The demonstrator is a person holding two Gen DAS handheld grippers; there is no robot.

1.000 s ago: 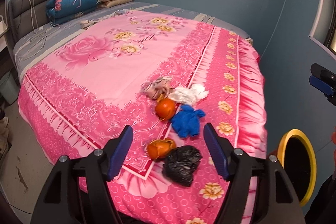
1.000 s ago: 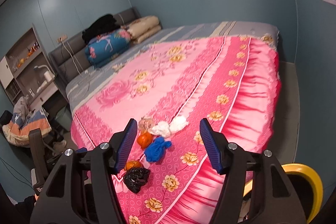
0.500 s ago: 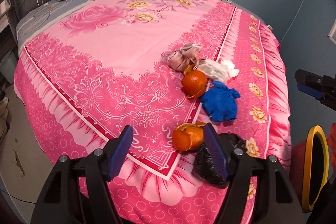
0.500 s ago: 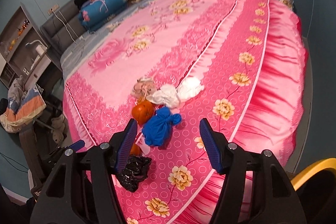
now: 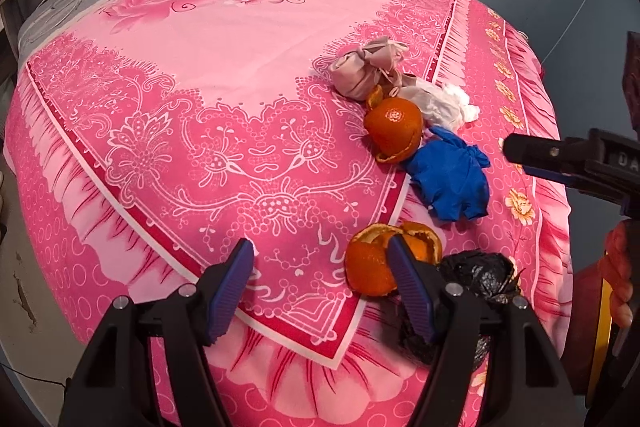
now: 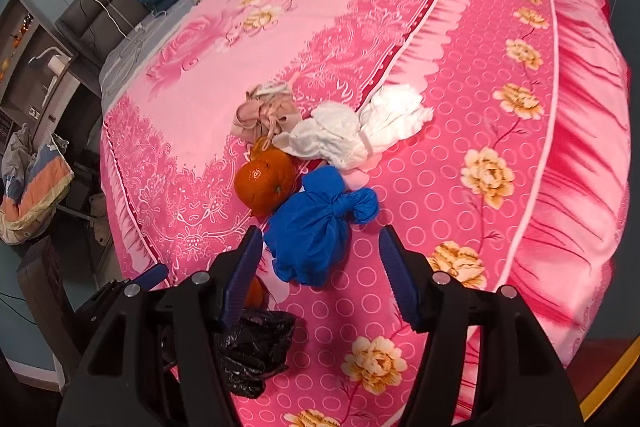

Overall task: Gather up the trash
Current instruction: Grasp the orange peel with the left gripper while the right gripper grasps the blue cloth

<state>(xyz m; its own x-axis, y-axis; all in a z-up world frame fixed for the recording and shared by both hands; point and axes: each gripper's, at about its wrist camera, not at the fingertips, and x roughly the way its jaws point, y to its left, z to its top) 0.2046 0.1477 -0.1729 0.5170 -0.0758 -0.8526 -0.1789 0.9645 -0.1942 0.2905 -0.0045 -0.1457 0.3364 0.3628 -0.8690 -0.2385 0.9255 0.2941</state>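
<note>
1. Since a second ago both grippers have come down and in toward the trash cluster near the foot corner of the bed, and the items now loom much larger.
2. The left gripper (image 5: 320, 267) is spread wide and empty; its right finger overlaps the near torn orange peel (image 5: 370, 265).
3. The right gripper (image 6: 320, 251) is likewise wide open and empty, with the knotted blue plastic bundle (image 6: 312, 227) straight ahead between its fingers, knot pointing right.
4. The crumpled black plastic bag (image 5: 480, 275) lies nearest the bed's edge.
5. Beyond lie a second orange peel (image 6: 264, 183), white crumpled tissues (image 6: 360, 135) and a beige cloth wad (image 6: 264, 113) on the pink floral bedspread (image 5: 200, 67).
</note>
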